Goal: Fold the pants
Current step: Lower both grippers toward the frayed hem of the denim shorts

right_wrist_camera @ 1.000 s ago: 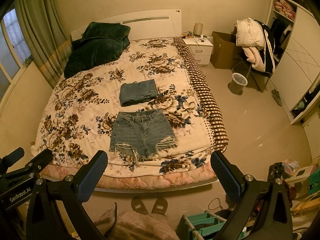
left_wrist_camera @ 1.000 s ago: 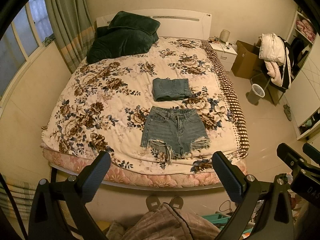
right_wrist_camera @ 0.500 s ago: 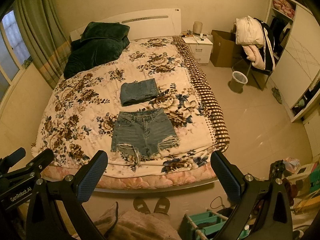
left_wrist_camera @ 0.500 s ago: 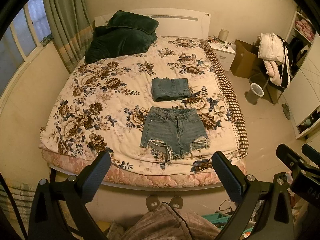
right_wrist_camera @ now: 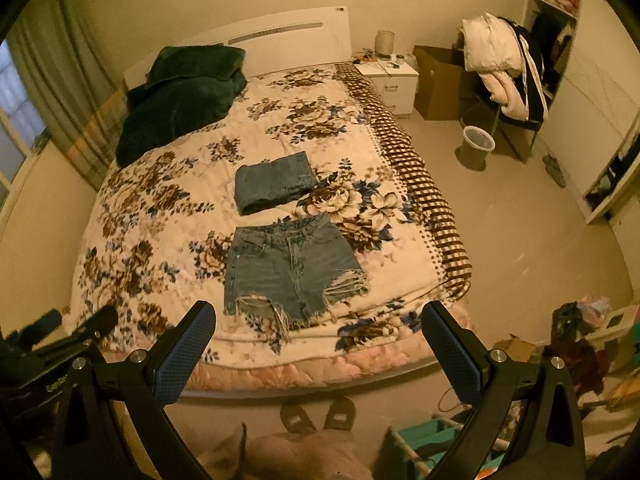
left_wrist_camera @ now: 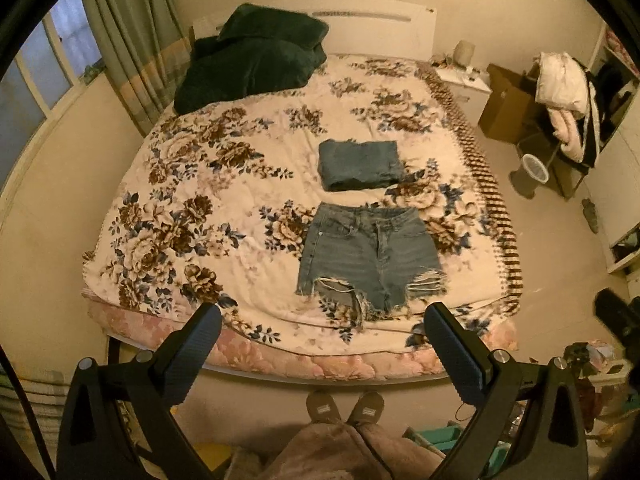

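A pair of frayed denim shorts (left_wrist_camera: 370, 254) lies flat on the floral bedspread (left_wrist_camera: 224, 216) near the foot of the bed, waistband away from me; it also shows in the right wrist view (right_wrist_camera: 290, 268). A folded denim garment (left_wrist_camera: 360, 165) lies just beyond it, also in the right wrist view (right_wrist_camera: 274, 186). My left gripper (left_wrist_camera: 322, 344) is open and empty, held above the floor before the bed's foot edge. My right gripper (right_wrist_camera: 318, 340) is open and empty at the same height. Both are well short of the shorts.
A dark green blanket and pillow (left_wrist_camera: 256, 52) sit at the head of the bed. A nightstand (right_wrist_camera: 388, 80), cardboard box (right_wrist_camera: 438, 80), bin (right_wrist_camera: 476, 146) and clothes-laden chair (right_wrist_camera: 504, 64) stand right of the bed. My slippered feet (left_wrist_camera: 344, 406) stand at the bed's foot.
Both grippers have moved slightly toward the bed, so the bed and shorts look a little closer. The clothes have not moved and both grippers stay open.
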Demonstrator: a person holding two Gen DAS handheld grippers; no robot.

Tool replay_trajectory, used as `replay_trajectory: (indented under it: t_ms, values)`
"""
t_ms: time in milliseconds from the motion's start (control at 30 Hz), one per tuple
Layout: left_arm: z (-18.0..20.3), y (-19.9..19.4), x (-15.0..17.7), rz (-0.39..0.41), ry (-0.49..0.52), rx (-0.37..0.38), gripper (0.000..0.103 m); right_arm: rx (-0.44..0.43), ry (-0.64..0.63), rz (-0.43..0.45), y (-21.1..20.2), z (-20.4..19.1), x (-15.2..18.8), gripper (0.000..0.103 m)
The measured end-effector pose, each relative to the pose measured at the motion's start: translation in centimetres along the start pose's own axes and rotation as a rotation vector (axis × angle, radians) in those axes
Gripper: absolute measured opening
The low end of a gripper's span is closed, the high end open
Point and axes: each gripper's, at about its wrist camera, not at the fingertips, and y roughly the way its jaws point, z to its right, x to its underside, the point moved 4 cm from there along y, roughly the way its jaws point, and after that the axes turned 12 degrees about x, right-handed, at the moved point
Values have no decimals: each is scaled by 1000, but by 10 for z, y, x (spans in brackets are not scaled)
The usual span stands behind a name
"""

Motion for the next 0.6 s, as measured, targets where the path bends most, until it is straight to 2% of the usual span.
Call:
replay_trajectory:
  t_ms: [67, 133, 300, 367, 400, 467, 600]
  values:
    - [-8, 25, -7, -22, 9, -2, 103, -12, 18, -10, 28, -5, -5, 103]
    - [-11, 52, -7, -36, 19, -39, 103, -26, 11, -23, 55, -10, -9, 103]
    - [-17, 133, -20, -101, 15, -131, 103, -58, -54, -137, 157, -25, -22, 103]
    - [-8, 166, -22, -108, 38, -209, 103, -124, -68, -177, 203, -27, -30, 102]
    - [-4, 182, -23, -109, 50, -237, 103, -146, -65, -197, 221, -26, -33, 99]
    - [9, 218, -22, -117, 78, -325, 103, -258, -67, -259, 273, -25, -43, 88]
    - [38, 296, -19, -150, 104, -458, 103, -308, -144, -384, 374, -24, -63, 86]
